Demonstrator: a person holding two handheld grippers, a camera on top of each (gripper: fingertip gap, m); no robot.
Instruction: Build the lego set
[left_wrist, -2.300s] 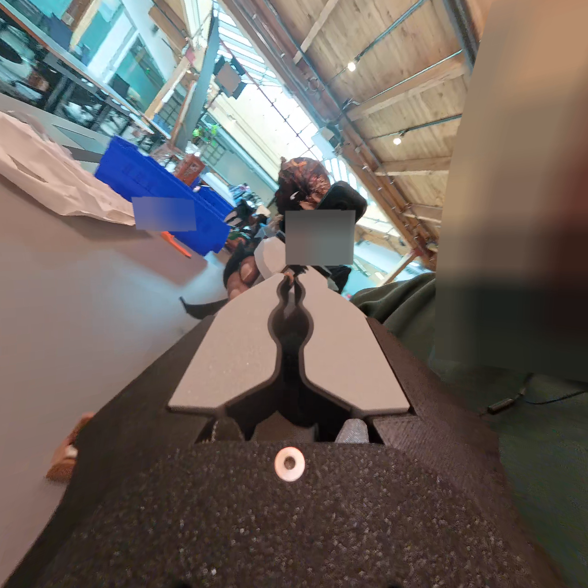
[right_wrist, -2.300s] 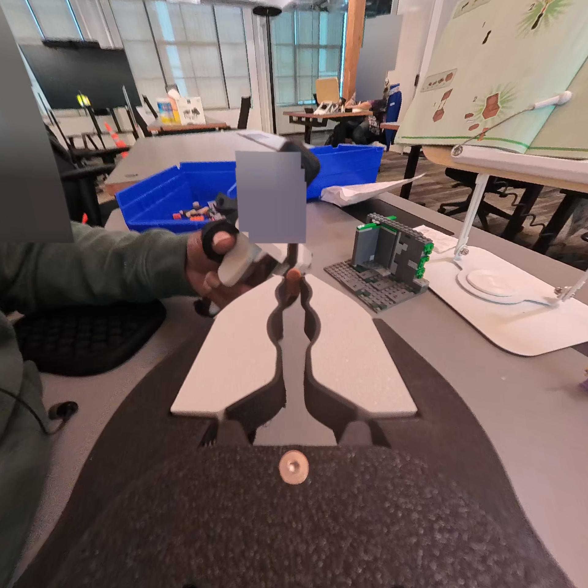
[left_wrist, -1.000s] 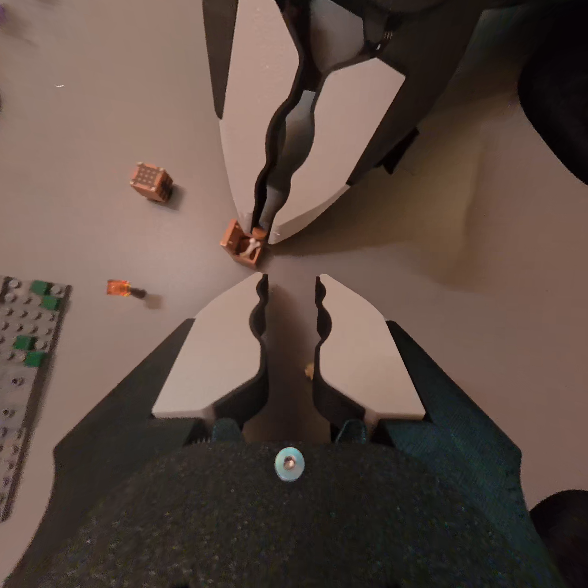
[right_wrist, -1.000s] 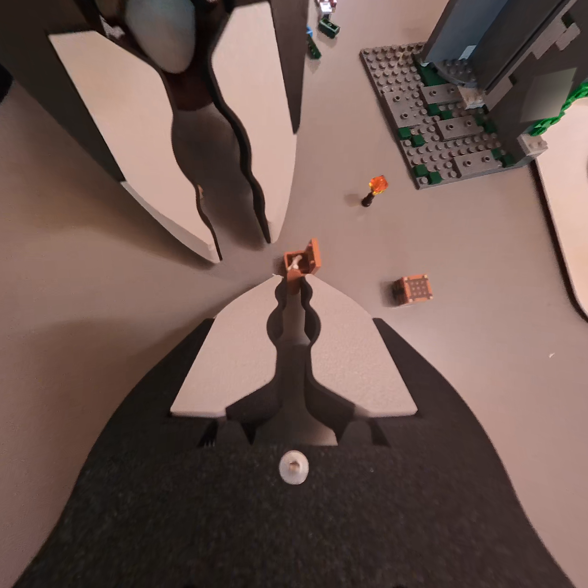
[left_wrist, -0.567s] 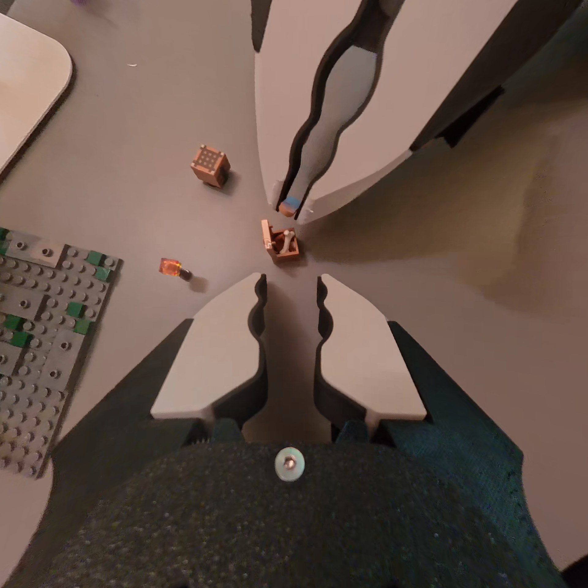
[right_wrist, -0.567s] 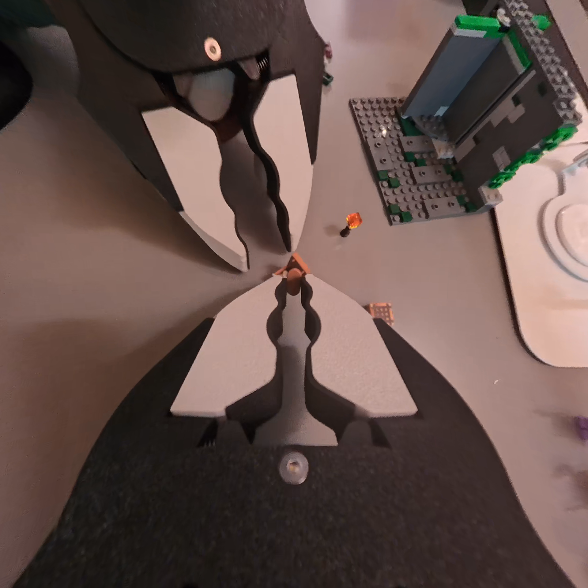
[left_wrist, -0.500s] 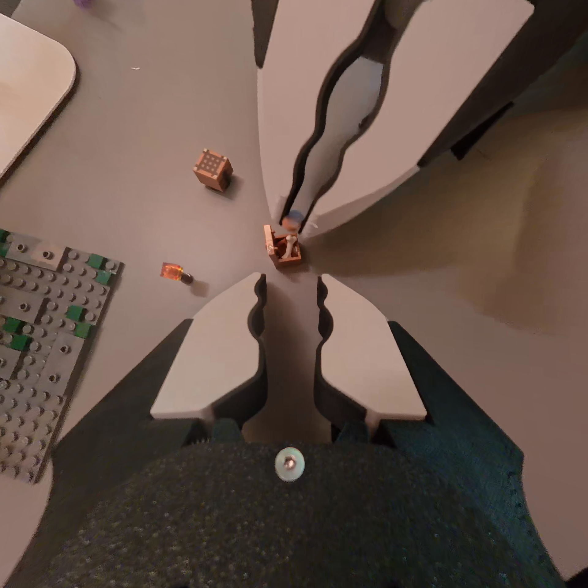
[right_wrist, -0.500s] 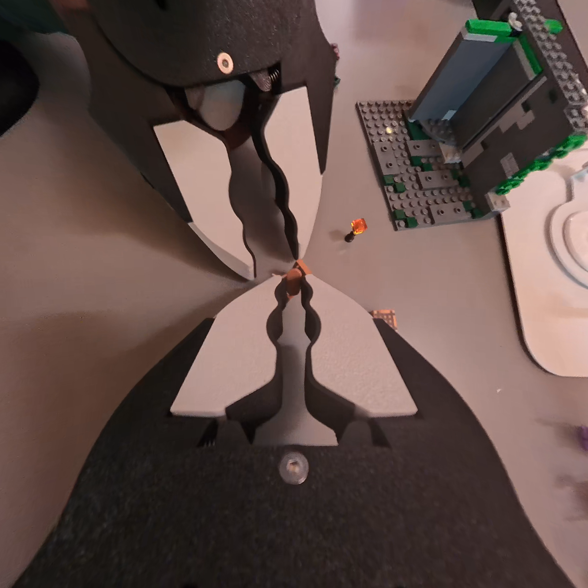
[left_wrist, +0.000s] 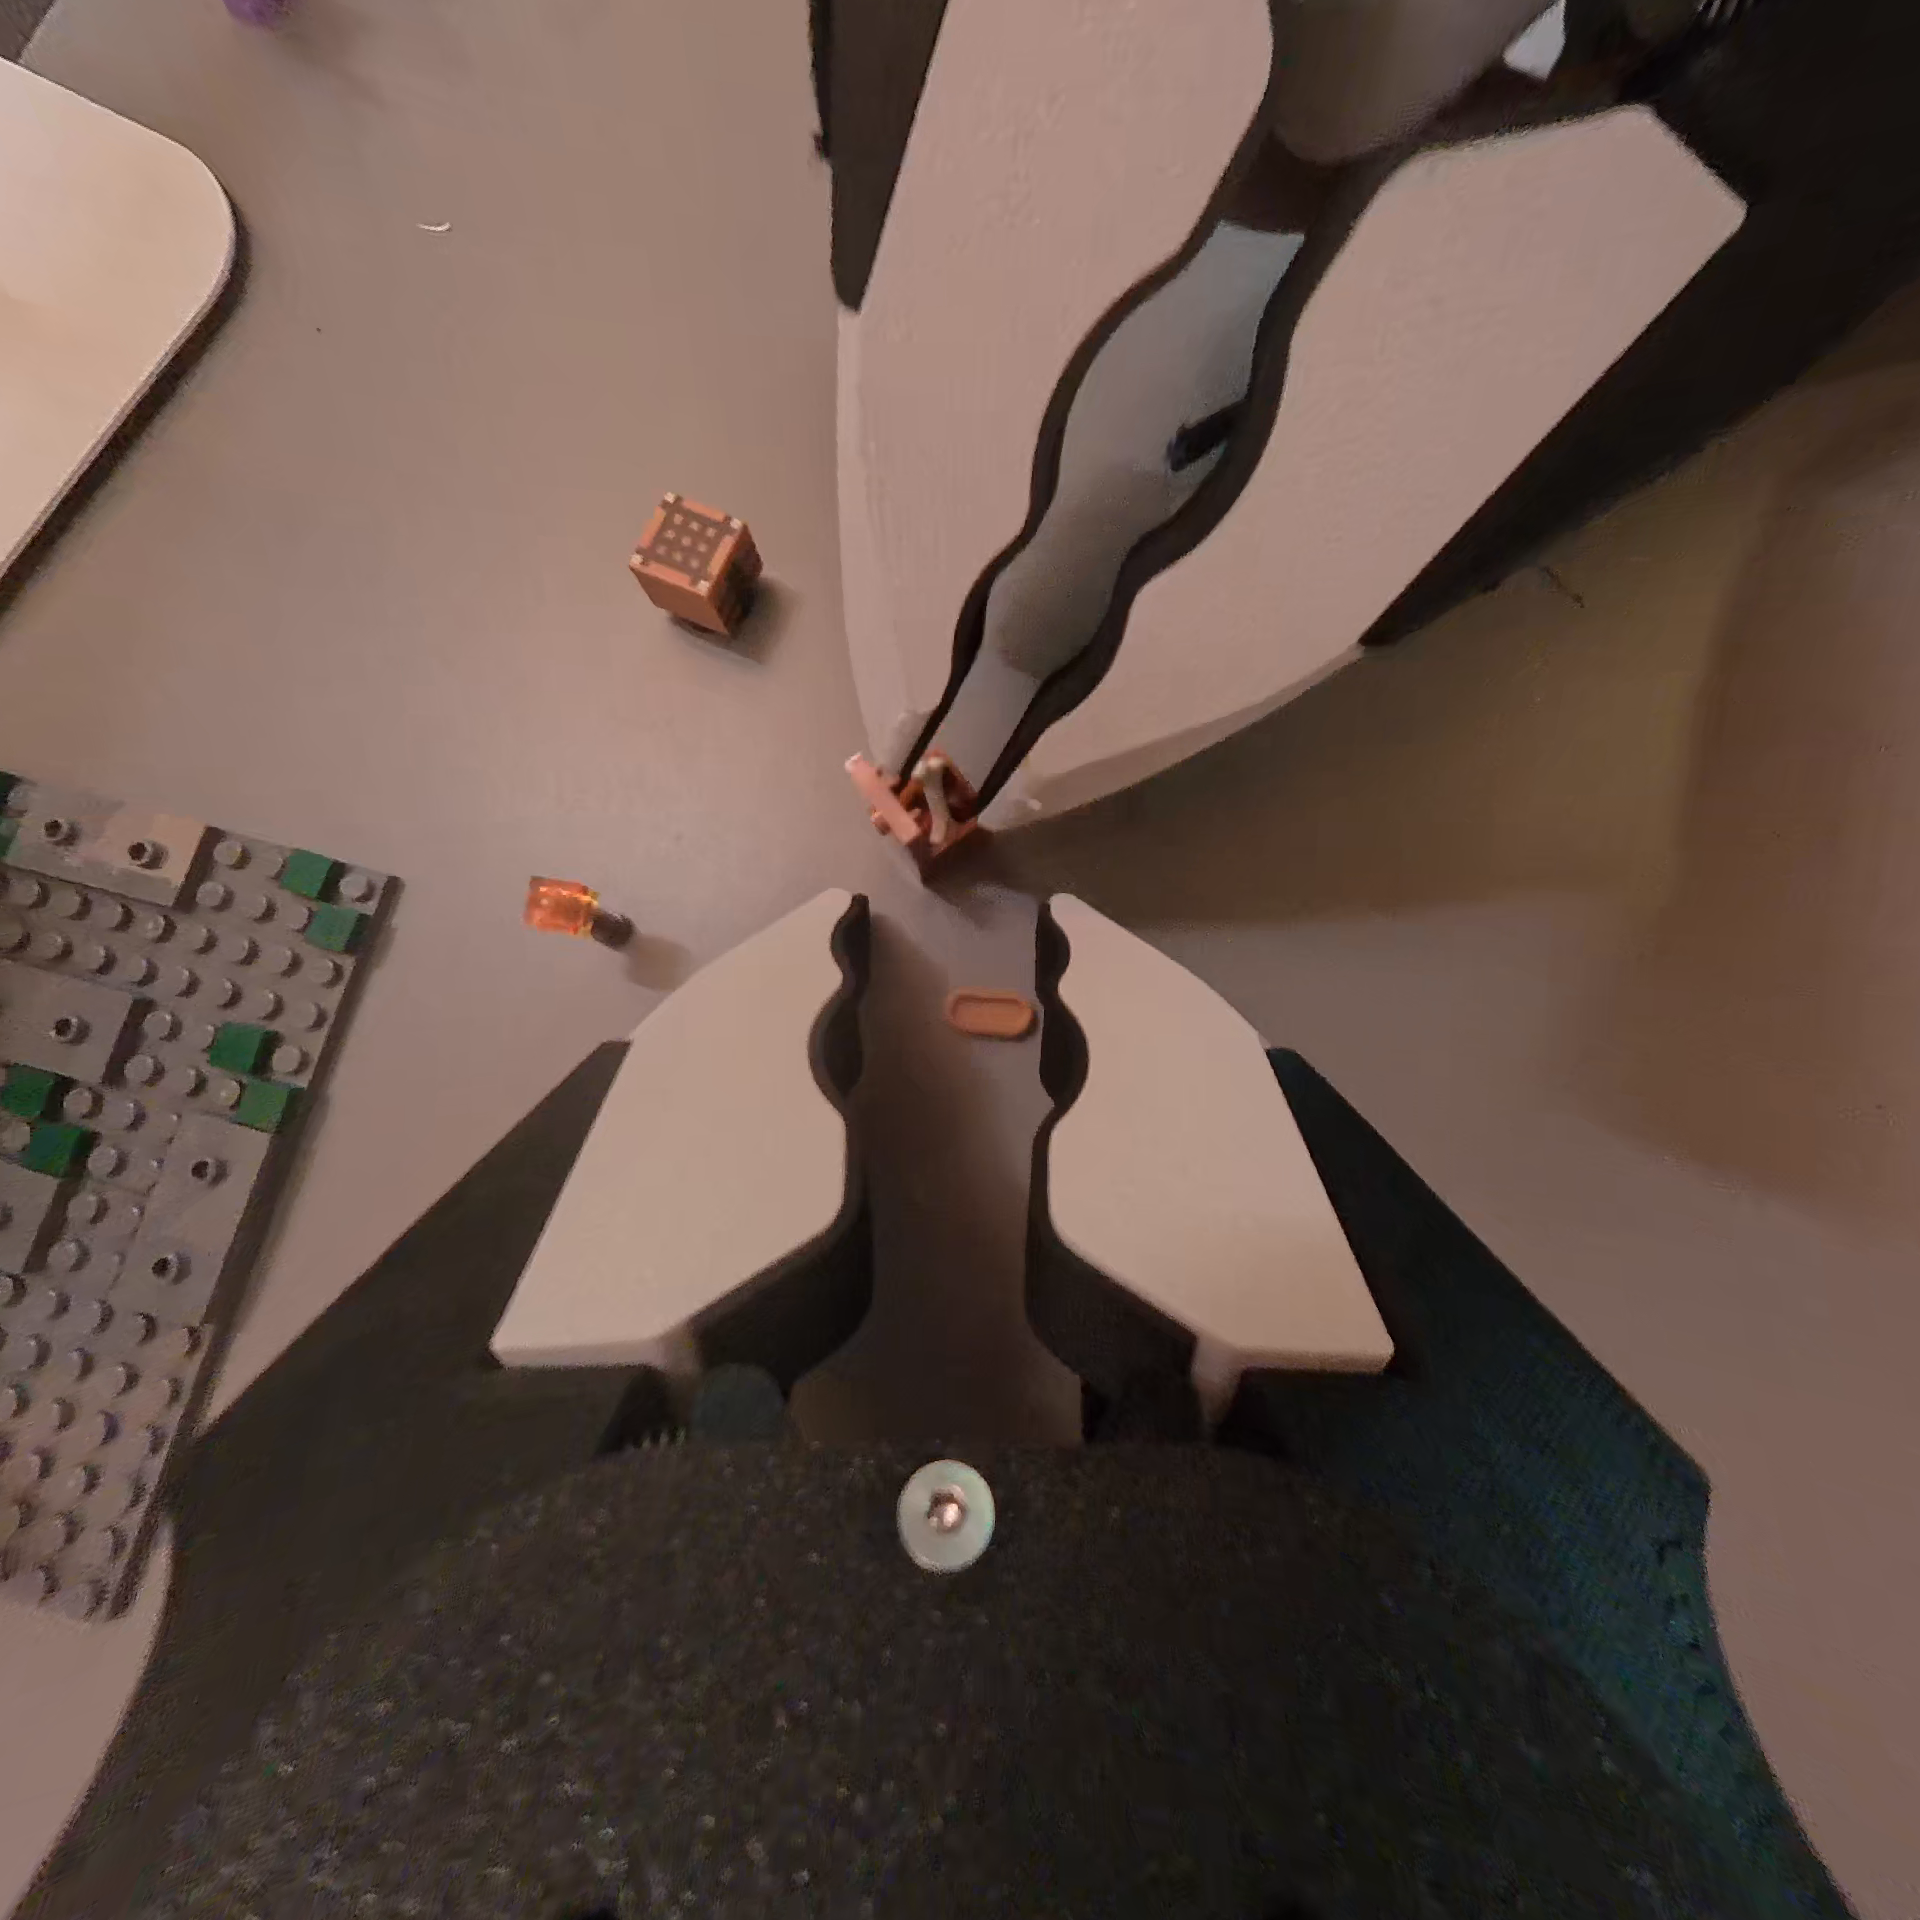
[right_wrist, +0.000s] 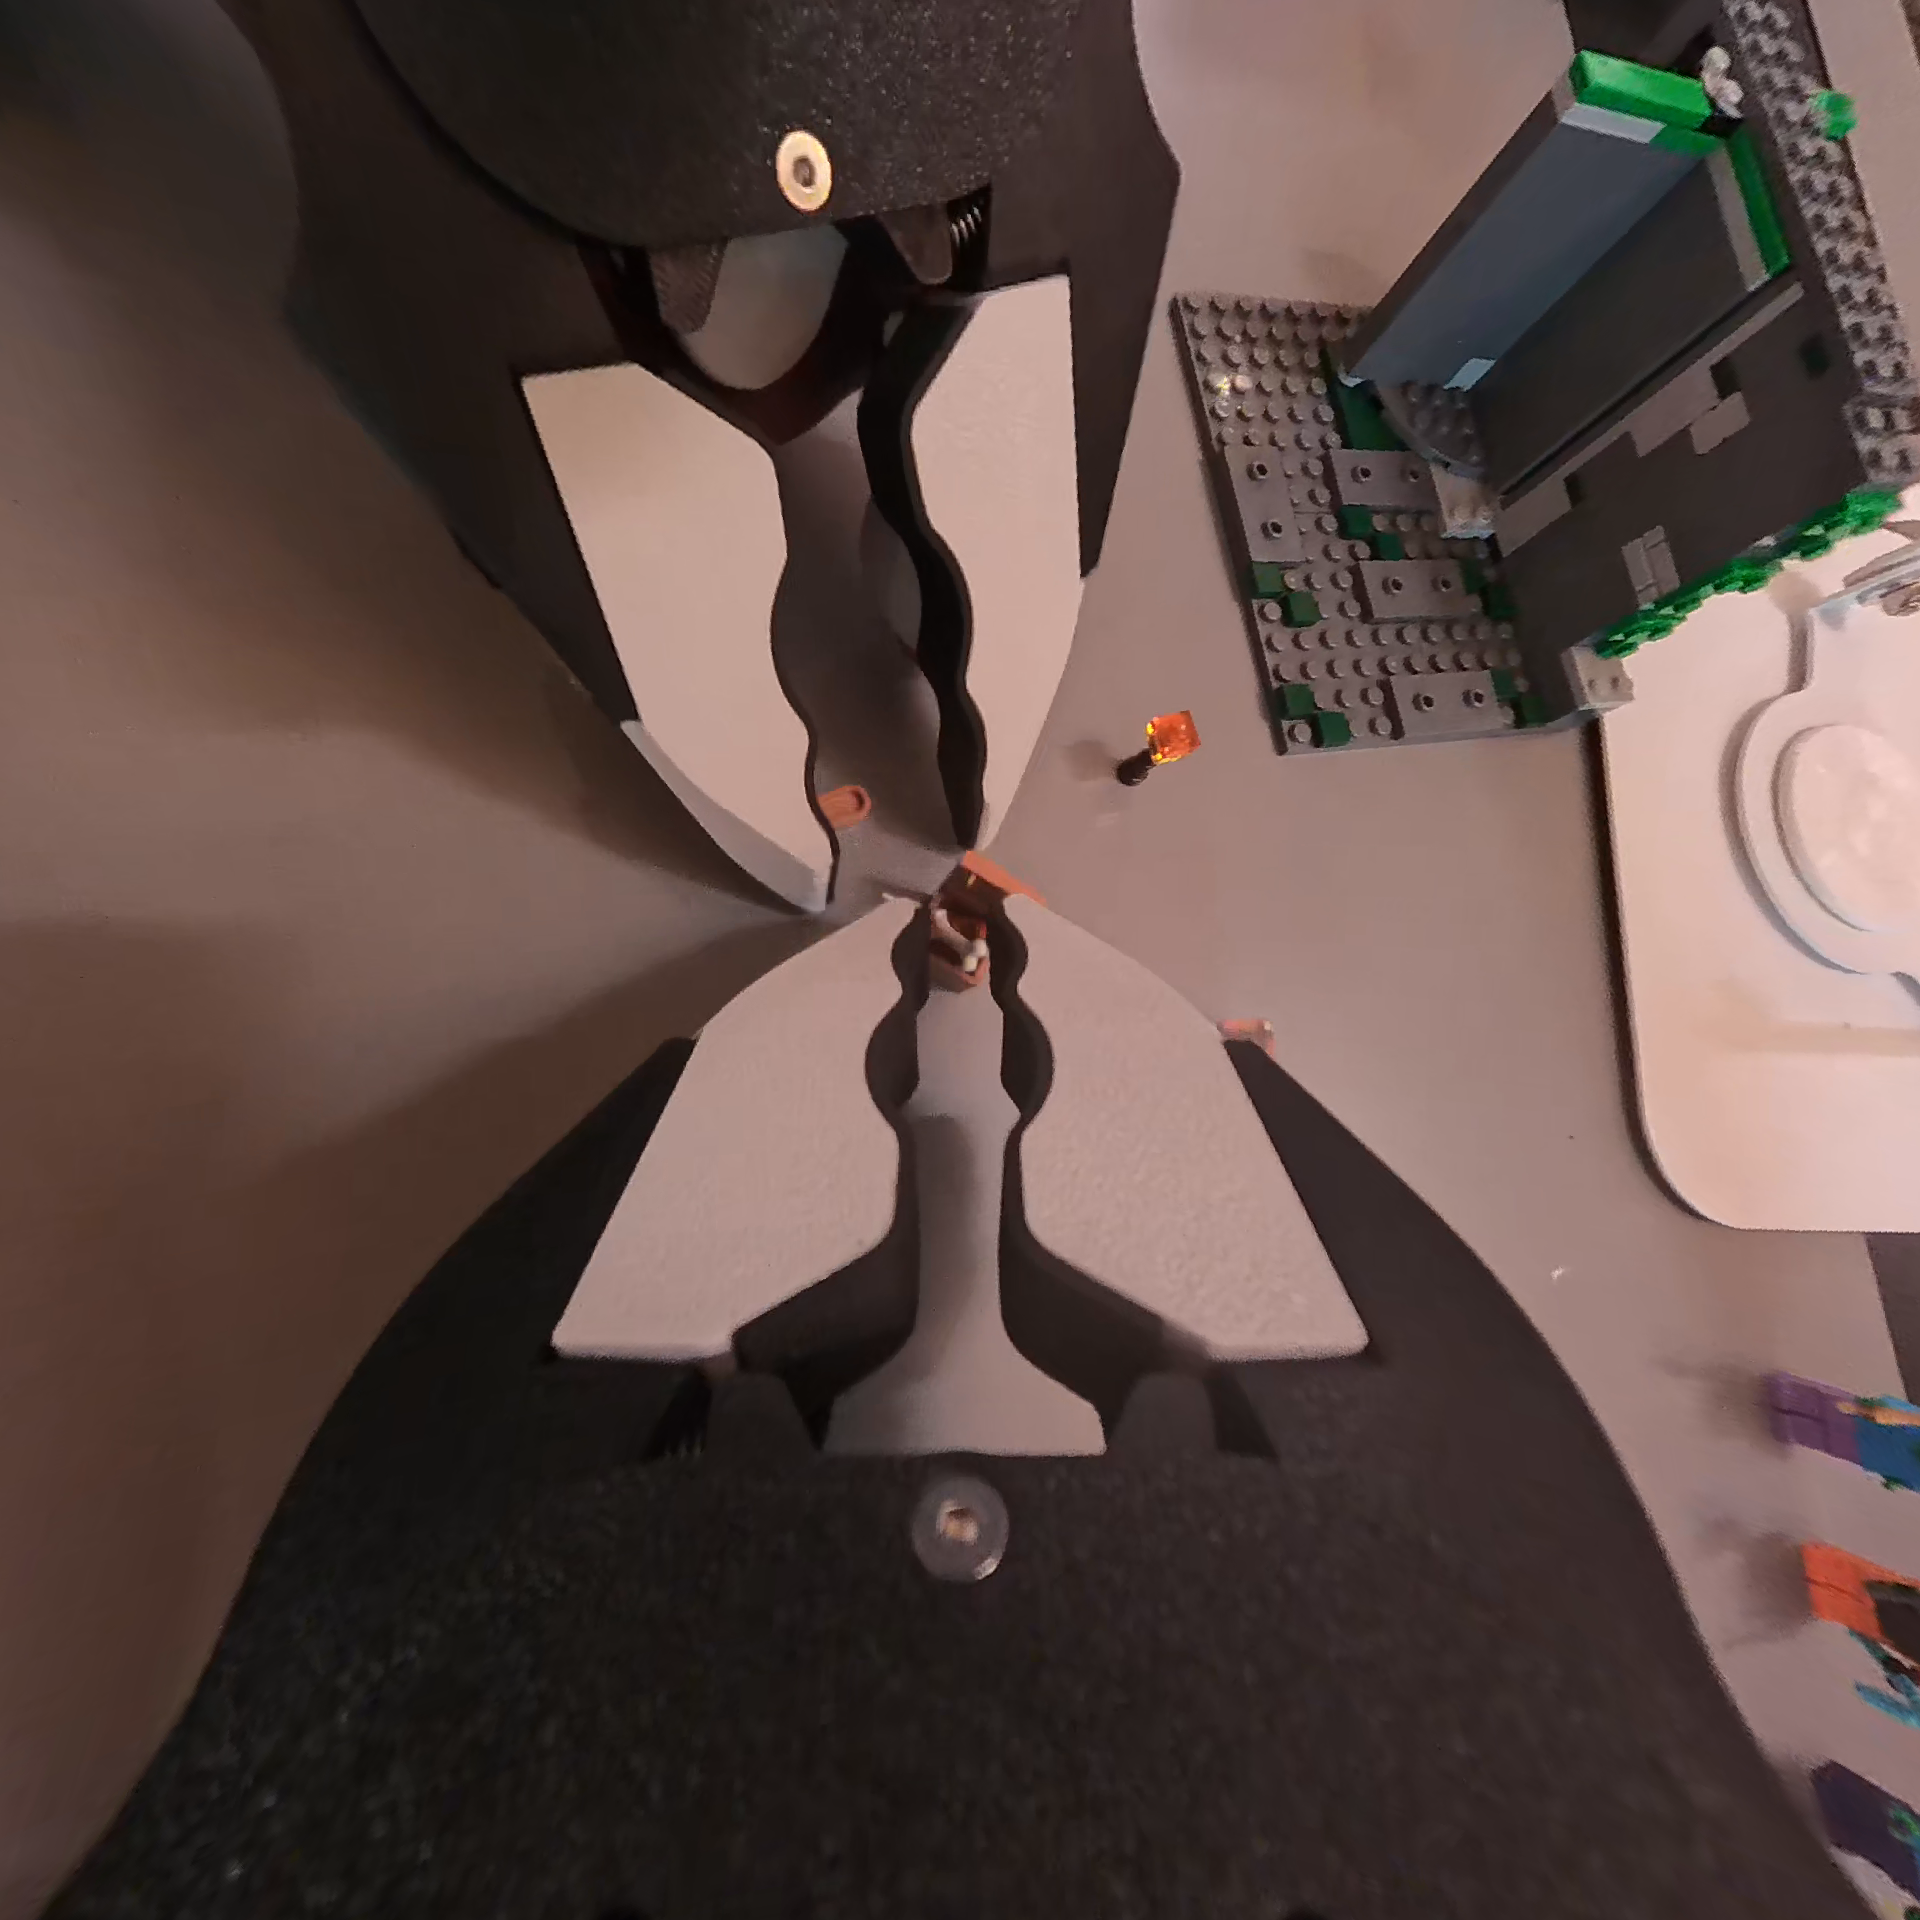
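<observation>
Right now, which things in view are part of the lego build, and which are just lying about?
In the job:
- right gripper, shut on the small brown chest
- left gripper, open
- brown oval tile
- grey baseplate build
- orange torch piece
- brown cube block

Lying about:
- white stand base
- minifigures

Left tongs (left_wrist: 945, 914): two broad, flat, pale grey fingers (left_wrist: 717, 1153) with rounded outer edges and wavy, scalloped inner edges lined in black. Mounted on a black, grainy-textured body with angular black shoulders, one tinged dark teal. One silver washer-headed screw (left_wrist: 943, 1513) at centre of body.

Right tongs (right_wrist: 961, 940): same pattern; pale grey fingers (right_wrist: 748, 1195), black wavy lining, black speckled body, single round screw (right_wrist: 957, 1527). On the left tongs' body, seen from the right wrist view, a coil spring (right_wrist: 241, 231) shows.
</observation>
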